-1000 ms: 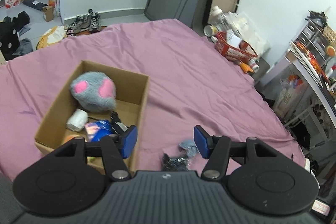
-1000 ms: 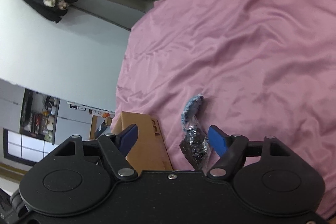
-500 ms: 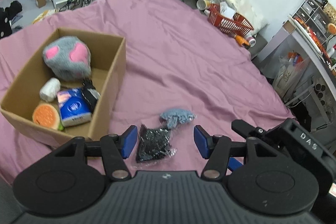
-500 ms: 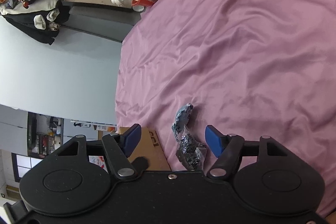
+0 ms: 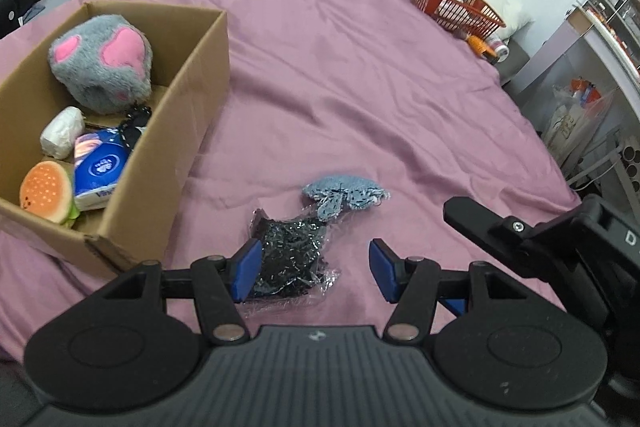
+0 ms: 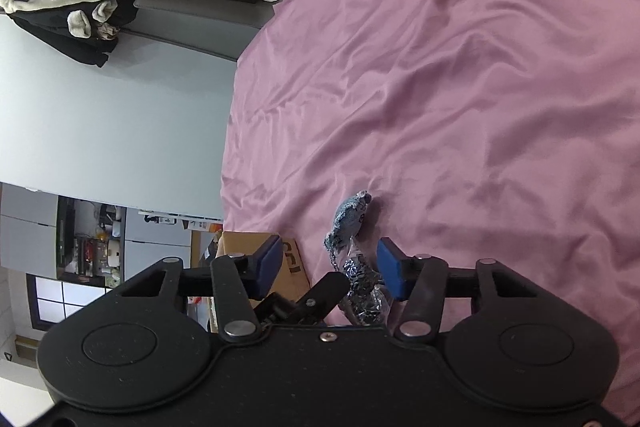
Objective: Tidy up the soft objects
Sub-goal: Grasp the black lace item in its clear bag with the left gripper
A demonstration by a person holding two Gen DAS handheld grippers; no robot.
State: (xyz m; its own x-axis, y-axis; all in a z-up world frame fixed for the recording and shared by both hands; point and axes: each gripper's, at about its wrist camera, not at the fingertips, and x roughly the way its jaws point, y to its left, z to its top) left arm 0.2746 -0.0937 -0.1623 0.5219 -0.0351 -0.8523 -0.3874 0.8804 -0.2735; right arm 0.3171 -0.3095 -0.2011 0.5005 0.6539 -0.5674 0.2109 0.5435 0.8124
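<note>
The left tool (image 5: 312, 269) covers the near edge of the black sparkly bag (image 5: 288, 259); the cardboard box (image 5: 168, 163) hides its own far items.

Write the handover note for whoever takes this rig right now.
Left gripper: open, low over the black glittery packet, not gripping.
Right gripper: open, jaws have just been closing, nothing pressed; the packet lies by one pad.
Blue knit piece lies on the purple sheet beside the packet.
Done: cardboard box holds grey plush, white roll, tissue pack, burger toy.
Left: box the packet and knit piece.
</note>
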